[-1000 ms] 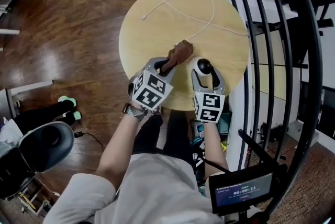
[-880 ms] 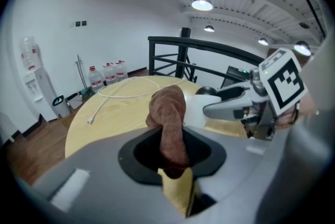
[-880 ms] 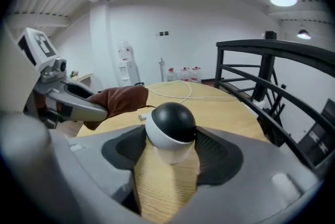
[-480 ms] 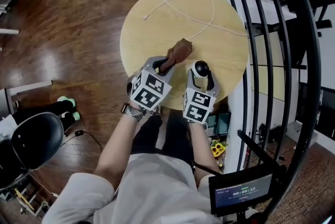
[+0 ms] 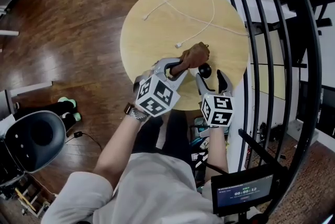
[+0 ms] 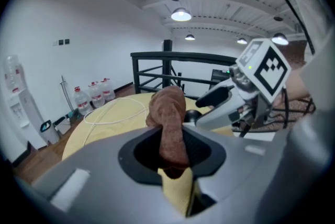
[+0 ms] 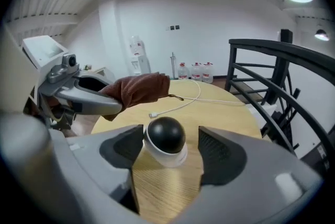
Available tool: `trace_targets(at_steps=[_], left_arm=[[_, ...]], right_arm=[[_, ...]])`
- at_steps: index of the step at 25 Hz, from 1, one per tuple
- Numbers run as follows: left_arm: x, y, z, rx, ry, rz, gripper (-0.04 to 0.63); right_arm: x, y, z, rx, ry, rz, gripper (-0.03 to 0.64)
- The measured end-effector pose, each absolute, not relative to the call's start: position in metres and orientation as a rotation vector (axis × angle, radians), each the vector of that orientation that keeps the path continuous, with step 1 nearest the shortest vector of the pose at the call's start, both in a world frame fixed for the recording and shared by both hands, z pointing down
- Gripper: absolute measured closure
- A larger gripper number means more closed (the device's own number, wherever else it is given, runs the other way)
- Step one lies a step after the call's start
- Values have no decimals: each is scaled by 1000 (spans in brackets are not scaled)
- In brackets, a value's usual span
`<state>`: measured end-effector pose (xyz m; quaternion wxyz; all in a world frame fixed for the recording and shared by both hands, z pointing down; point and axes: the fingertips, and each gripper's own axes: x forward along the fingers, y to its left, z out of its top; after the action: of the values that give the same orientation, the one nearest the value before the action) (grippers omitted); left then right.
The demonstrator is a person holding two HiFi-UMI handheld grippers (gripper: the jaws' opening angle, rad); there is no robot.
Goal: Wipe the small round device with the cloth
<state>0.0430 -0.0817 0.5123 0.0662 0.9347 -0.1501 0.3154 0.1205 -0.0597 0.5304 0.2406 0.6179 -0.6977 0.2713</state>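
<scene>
Head cam looked steeply down over the round table point(image 5: 157, 40); both gripper cams sat low at its near edge, sharing the tabletop.

The small screen point(image 5: 245, 194) at the lower right shows a timer reading 00:00:12.

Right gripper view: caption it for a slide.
The small round device sits between fingers of the right gripper, just opened wider; left gripper holds the brown cloth.

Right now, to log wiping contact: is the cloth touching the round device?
Apart. The right gripper view shows bare table between the cloth and the device.
</scene>
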Motion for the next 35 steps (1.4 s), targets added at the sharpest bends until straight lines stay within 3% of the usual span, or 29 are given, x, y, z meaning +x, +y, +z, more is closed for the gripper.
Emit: trace_targets(at_steps=[12, 19, 35], left_arm=[[77, -34, 522, 3010, -225, 1116, 499], [62, -36, 549, 2878, -239, 1019, 499], [46, -20, 620, 2744, -72, 1461, 500]], right_arm=[[99, -46, 554, 1061, -2191, 601, 288], [97, -44, 562, 1039, -2153, 582, 309], [88, -42, 562, 1151, -2191, 600, 314]])
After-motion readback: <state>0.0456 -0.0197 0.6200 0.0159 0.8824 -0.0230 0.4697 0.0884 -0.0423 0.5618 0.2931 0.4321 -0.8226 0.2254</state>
